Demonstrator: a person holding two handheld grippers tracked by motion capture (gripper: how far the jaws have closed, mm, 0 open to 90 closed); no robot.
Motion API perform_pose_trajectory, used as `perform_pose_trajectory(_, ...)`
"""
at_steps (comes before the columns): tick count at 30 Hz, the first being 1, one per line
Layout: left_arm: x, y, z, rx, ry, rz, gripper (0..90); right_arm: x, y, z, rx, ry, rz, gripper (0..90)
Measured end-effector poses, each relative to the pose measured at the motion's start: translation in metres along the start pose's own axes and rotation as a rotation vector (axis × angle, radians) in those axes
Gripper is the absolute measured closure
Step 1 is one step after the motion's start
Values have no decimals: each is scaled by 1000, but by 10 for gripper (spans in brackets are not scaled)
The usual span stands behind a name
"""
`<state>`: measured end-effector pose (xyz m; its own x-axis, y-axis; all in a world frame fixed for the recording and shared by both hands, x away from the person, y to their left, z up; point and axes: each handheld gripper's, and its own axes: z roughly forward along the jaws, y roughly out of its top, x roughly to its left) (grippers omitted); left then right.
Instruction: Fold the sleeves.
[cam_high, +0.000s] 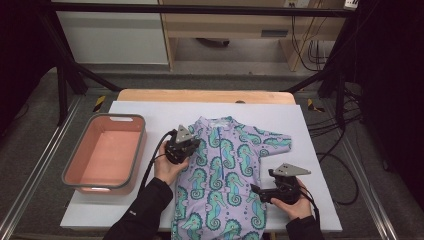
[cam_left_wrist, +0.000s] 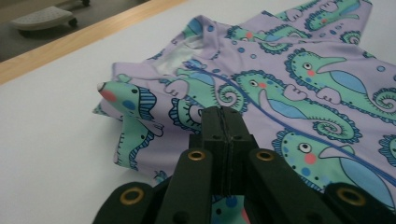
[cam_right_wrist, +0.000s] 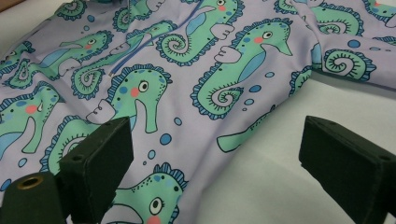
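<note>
Item one, at your far left: one coral-pink rectangular plastic tub with a grey rim (cam_high: 141, 131), standing empty on the white sheet that covers the tabletop (cam_high: 310, 165). Item two, centre: one lilac stretch-fabric child's swimsuit printed with teal seahorses (cam_high: 225, 170), lying flat, chest up, collar away from you, its lower end running off the near edge. Expect it to be light, limp and a little slick; it will sag and drag rather than lift as a piece, so take it by doubled cloth at a sleeve, hem or seam, not the flat middle. Its left sleeve is already folded inward over the chest. Tongs, two: your left tongs (cam_left_wrist: 224, 122) are pressed fully together over that folded sleeve; whether cloth is pinched between them you cannot tell. Your right tongs (cam_right_wrist: 212, 158) stand wide apart, holding nothing, low over the suit's right edge just below its outstretched right sleeve (cam_high: 277, 141).
</note>
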<state>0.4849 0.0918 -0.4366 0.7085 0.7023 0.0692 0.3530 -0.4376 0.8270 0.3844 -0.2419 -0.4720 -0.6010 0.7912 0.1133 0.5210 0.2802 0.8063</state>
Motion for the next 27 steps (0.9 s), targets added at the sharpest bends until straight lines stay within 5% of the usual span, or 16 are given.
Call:
perform_pose_trajectory(4,-8,0,11,24,-37,13,892,0,0,0,3,2,-2,106)
perform_pose_trajectory(12,-12,-10,33,97,-112,-50,864,1,0,0,4,4,-4,108)
perform_pose_trajectory(20,3,-9,19,64,-51,-137,399,1,0,0,5,5,-2,109)
perform_pose_trajectory(23,17,-11,13,56,-35,-211,304,1,0,1,8,5,-2,110)
perform_pose_trajectory(27,29,-17,13,82,-33,-279,295,1,0,1,9,6,0,112)
